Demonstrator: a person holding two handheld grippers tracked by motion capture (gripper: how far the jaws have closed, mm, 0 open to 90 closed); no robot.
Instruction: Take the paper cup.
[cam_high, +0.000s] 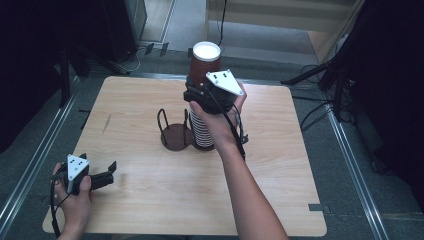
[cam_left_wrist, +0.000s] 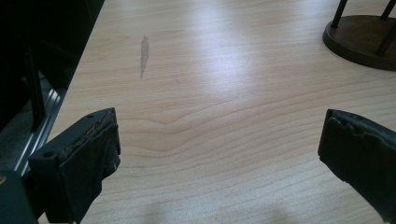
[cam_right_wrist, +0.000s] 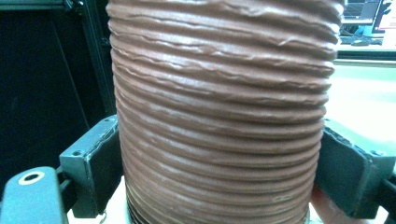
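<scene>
A brown ribbed paper cup (cam_high: 204, 64) with a white inside stands at the top of a stack of cups (cam_high: 201, 131) near the table's middle. My right gripper (cam_high: 202, 93) is shut on this cup, one jaw on each side of its ribbed wall (cam_right_wrist: 219, 116). I cannot tell whether the cup is clear of the stack below. Beside the stack stands a dark wire cup holder (cam_high: 174, 136) with a round base (cam_left_wrist: 359, 39). My left gripper (cam_high: 106, 173) rests at the table's front left, its jaws wide apart over bare wood (cam_left_wrist: 219, 154).
The wooden table (cam_high: 150, 200) has open room at the front and on the right. A dark mark (cam_left_wrist: 144, 56) lies on the wood near the left edge. Metal rails and stand legs (cam_high: 320, 75) run around the table on the floor.
</scene>
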